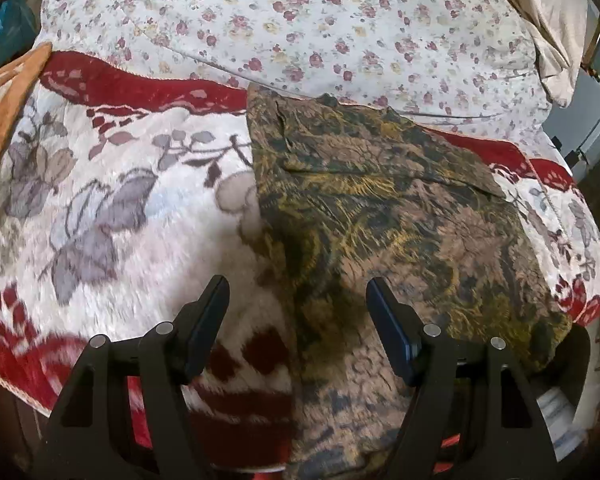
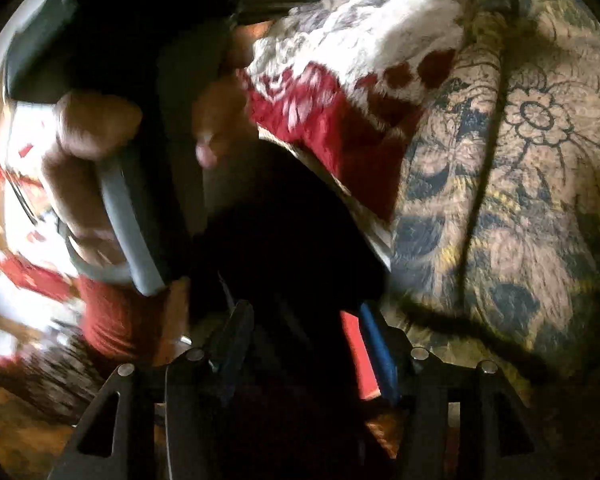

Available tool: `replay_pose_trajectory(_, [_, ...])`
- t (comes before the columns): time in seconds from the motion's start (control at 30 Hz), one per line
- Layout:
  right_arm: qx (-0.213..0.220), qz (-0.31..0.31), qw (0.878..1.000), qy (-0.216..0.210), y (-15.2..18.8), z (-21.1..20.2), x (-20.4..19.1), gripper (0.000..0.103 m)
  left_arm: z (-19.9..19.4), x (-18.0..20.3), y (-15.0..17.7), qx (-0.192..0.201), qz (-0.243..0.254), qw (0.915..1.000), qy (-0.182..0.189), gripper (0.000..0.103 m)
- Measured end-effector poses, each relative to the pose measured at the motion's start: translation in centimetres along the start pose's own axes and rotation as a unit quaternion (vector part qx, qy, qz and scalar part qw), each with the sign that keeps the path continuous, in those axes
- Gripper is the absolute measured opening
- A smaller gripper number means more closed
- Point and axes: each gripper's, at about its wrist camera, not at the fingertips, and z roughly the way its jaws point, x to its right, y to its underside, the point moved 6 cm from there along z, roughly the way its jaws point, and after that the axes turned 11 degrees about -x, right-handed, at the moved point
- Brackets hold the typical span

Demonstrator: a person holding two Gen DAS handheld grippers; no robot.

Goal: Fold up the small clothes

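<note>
Garment [image 1: 380, 208], brown/olive w/ yellow print, is seen spread flat on a red-and-white floral blanket [image 1: 112, 208], partly folded, its far edge reaching a rose-print sheet [image 1: 320, 20]. Left gripper [image 1: 298, 320] is held above the garment's near-left edge, jaws wide, nothing between them; left finger over blanket, right finger over cloth. In the right wrist view (blurred), the right gripper [image 2: 308, 344] is seen at the bed edge, jaws partly apart, nothing clearly gripped; garment lies just to its right. A hand [image 2: 96, 152] on the other gripper's handle is visible at left.
</note>
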Motion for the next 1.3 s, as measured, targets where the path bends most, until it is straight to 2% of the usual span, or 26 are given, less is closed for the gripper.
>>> replay_pose_trajectory(0.07, [0.044, 0.014, 0.998, 0.033, 1.3, -3.3, 1.0, 0.053, 0.0, 0.0, 1.2, -0.004, -0.002, 1.0, 0.003, 0.071])
replay_pose_trajectory(0.13, [0.096, 0.05, 0.992, 0.069, 3.3, -7.3, 2.9, 0.053, 0.5, 0.1, 2.5, -0.014, -0.006, 0.9998, 0.008, 0.071])
replay_pose_trajectory(0.2, [0.134, 0.095, 0.98, 0.114, 5.7, -11.3, 5.2, 0.053, 0.9, 0.3, 3.8, -0.021, -0.006, 0.9997, 0.009, 0.071])
replay_pose_trajectory(0.27, [0.17, 0.14, 0.96, 0.174, 8.8, -15.8, 7.5, 0.053, 1.3, 0.5, 5.1, -0.026, -0.004, 0.9996, 0.008, 0.071])
replay_pose_trajectory(0.3, [0.198, 0.171, 0.943, 0.205, 11.1, -18.8, 8.8, 0.054, 1.6, 0.5, 5.6, -0.03, -0.005, 0.9995, 0.008, 0.071])
replay_pose_trajectory(0.33, [0.217, 0.193, 0.931, 0.222, 12.5, -20.8, 9.3, 0.058, 1.8, 0.6, 6.1, -0.033, -0.007, 0.9994, 0.009, 0.071])
replay_pose_trajectory(0.37, [0.24, 0.225, 0.91, 0.251, 14.7, -23.2, 10.5, 0.061, 2.1, 0.6, 6.5, -0.037, -0.01, 0.9992, 0.011, 0.071])
replay_pose_trajectory(0.4, [0.25, 0.243, 0.898, 0.27, 15.1, -24.8, 10.7, 0.07, 2.3, 0.5, 7.0, -0.041, -0.014, 0.999, 0.013, 0.071])
replay_pose_trajectory(0.43, [0.26, 0.265, 0.879, 0.298, 16.7, -26.5, 11.8, 0.075, 2.5, 0.4, 7.3, -0.043, -0.019, 0.9988, 0.016, 0.071])
replay_pose_trajectory(0.5, [0.255, 0.292, 0.867, 0.313, 18.1, -27.7, 13.8, 0.076, 2.6, 0.1, 8.0, -0.045, -0.028, 0.9984, 0.021, 0.071])
replay_pose_trajectory(0.57, [0.24, 0.305, 0.875, 0.291, 18.8, -27.3, 14.9, 0.076, 2.4, -0.3, 8.6, -0.042, -0.034, 0.9983, 0.022, 0.071])
replay_pose_trajectory(0.63, [0.251, 0.292, 0.893, 0.232, 18.3, -26.0, 15.6, 0.076, 2.1, -0.7, 9.3, -0.041, -0.04, 0.998, 0.029, 0.071])
replay_pose_trajectory(0.67, [0.256, 0.289, 0.897, 0.216, 17.8, -25.3, 15.2, 0.076, 2.0, -0.9, 9.6, -0.042, -0.042, 0.9978, 0.03, 0.071])
replay_pose_trajectory(0.7, [0.251, 0.28, 0.906, 0.193, 17.3, -24.4, 15.0, 0.076, 2.0, -1.1, 10.0, -0.044, -0.043, 0.9976, 0.032, 0.071])
replay_pose_trajectory(0.73, [0.222, 0.258, 0.926, 0.165, 16.6, -23.1, 14.4, 0.076, 1.9, -1.2, 10.3, -0.045, -0.042, 0.9974, 0.037, 0.071])
replay_pose_trajectory(0.8, [0.177, 0.21, 0.947, 0.164, 15.8, -21.2, 12.3, 0.075, 1.8, -1.5, 11.3, -0.052, -0.04, 0.9967, 0.047, 0.071])
replay_pose_trajectory(0.87, [0.152, 0.184, 0.951, 0.197, 15.3, -20.8, 11.7, 0.075, 1.9, -1.6, 12.1, -0.063, -0.036, 0.9962, 0.049, 0.071])
replay_pose_trajectory(0.93, [0.146, 0.192, 0.947, 0.214, 15.2, -21.3, 12.3, 0.075, 2.1, -1.8, 12.9, -0.077, -0.031, 0.9956, 0.044, 0.071])
replay_pose_trajectory(1.1, [0.193, 0.236, 0.931, 0.2, 15.5, -23.1, 14.6, 0.075, 3.4, -1.5, 15.0, -0.111, -0.022, 0.9923, 0.049, 0.071])
replay_pose_trajectory(1.2, [0.182, 0.236, 0.937, 0.181, 15.5, -22.1, 14.8, 0.075, 4.4, -1.2, 15.8, -0.131, -0.018, 0.9892, 0.063, 0.071])
replay_pose_trajectory(1.27, [0.163, 0.221, 0.942, 0.19, 15.3, -21.0, 14.7, 0.075, 4.7, -1.1, 15.7, -0.137, -0.015, 0.9879, 0.071, 0.071])
replay_pose_trajectory(1.3, [0.155, 0.214, 0.944, 0.196, 15.1, -20.5, 14.6, 0.072, 4.8, -0.9, 15.7, -0.135, -0.013, 0.9877, 0.077, 0.071])
